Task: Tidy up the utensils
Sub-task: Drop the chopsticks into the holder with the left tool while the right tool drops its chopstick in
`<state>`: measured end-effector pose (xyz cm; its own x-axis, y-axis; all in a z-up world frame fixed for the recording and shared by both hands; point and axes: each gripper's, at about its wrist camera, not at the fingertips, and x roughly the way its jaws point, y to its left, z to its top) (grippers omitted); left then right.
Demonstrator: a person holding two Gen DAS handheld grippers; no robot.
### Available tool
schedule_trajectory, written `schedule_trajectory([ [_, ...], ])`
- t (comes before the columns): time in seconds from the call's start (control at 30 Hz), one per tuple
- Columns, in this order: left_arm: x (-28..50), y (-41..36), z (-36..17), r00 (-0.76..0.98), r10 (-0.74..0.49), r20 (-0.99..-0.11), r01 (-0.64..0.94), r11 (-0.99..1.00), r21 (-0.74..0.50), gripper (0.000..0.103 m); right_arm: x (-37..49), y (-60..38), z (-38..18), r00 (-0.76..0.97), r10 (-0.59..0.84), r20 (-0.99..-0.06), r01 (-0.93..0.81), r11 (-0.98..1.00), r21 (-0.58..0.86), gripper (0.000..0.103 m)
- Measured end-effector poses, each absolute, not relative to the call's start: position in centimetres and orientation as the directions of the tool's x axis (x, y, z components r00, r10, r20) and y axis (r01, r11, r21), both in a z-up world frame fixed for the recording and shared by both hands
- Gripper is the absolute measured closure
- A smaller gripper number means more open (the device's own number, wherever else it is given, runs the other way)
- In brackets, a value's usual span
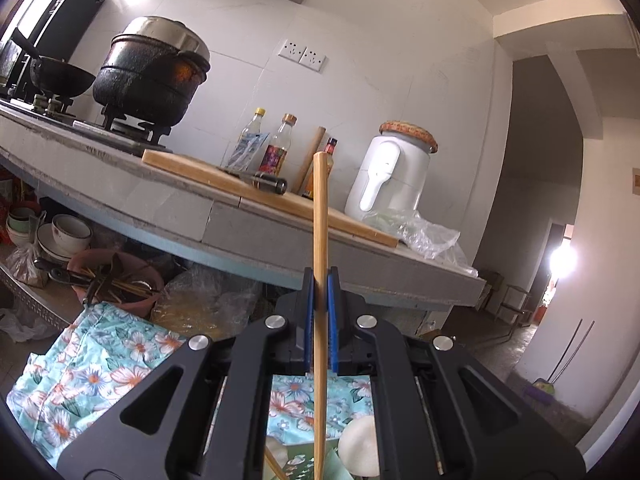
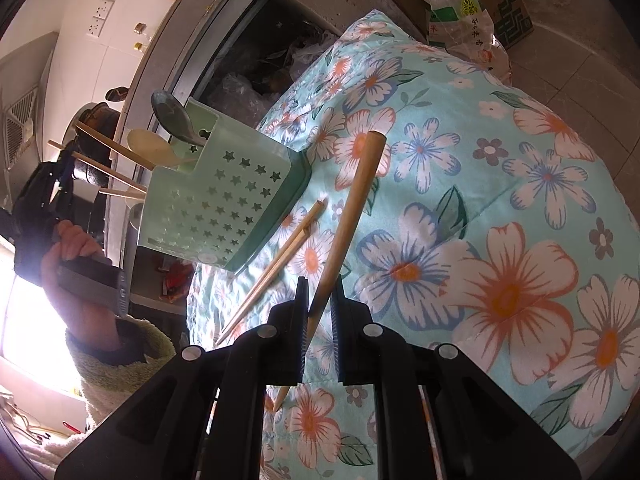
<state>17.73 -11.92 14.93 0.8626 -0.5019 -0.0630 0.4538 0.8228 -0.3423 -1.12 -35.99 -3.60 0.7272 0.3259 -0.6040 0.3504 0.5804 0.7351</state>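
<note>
Both grippers are busy: the left gripper (image 1: 320, 292) is clamped on a long wooden chopstick (image 1: 320, 240), which stands almost upright between its blue pads, and the right gripper (image 2: 320, 300) is clenched on another wooden stick (image 2: 352, 208), thicker and round at its far end, narrowing to a point behind the jaws. In the right wrist view the green holder (image 2: 224, 196) stands on the floral cloth (image 2: 500, 220). It is a thin plastic box with star-shaped holes, and it already carries a grey spoon (image 2: 172, 114), a pale spoon (image 2: 150, 146) and some chopsticks (image 2: 108, 168). Two more loose chopsticks (image 2: 276, 264) lie on the cloth just beside the holder, close together, touching or nearly so. I judge that the task is in its middle: some utensils are in the holder, two are in the grippers, and two are not yet picked. The next move probably calls for turning each held stick with one end down and lowering it into the open top of the holder, without pushing the light box over. Smooth wood can slip or rotate in the pads, so the grip should remain firm. The cloth is soft and wrinkled, so the holder may stand a little unstable on it. The left wrist view looks over the counter (image 1: 240, 216) with its wooden cutting board (image 1: 188, 168).
</note>
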Motion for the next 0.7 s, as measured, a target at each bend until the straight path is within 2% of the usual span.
schedule_trajectory([
  [0.37,17.0,-12.0,12.4,0.86,-0.498,-0.109,0.448,0.841,-0.302,0.097,-1.3,-35.8,-3.4,0.728,0.323,-0.604,0.349,0.584,0.733,0.092],
  [0.43,16.6,-11.8,12.4,0.859,-0.5,-0.108,0.452,0.841,-0.297,0.089,-1.3,-35.8,-3.3,0.729,0.32,-0.605,0.348,0.588,0.73,0.092],
  [0.5,16.2,-11.6,12.5,0.862,-0.497,-0.102,0.452,0.844,-0.289,0.077,-1.3,-35.7,-3.1,0.73,0.318,-0.604,0.346,0.591,0.729,0.092],
  [0.7,14.8,-10.5,13.1,0.861,-0.499,-0.101,0.457,0.844,-0.28,0.061,-1.5,-35.5,-2.6,0.738,0.302,-0.604,0.343,0.602,0.721,0.092],
])
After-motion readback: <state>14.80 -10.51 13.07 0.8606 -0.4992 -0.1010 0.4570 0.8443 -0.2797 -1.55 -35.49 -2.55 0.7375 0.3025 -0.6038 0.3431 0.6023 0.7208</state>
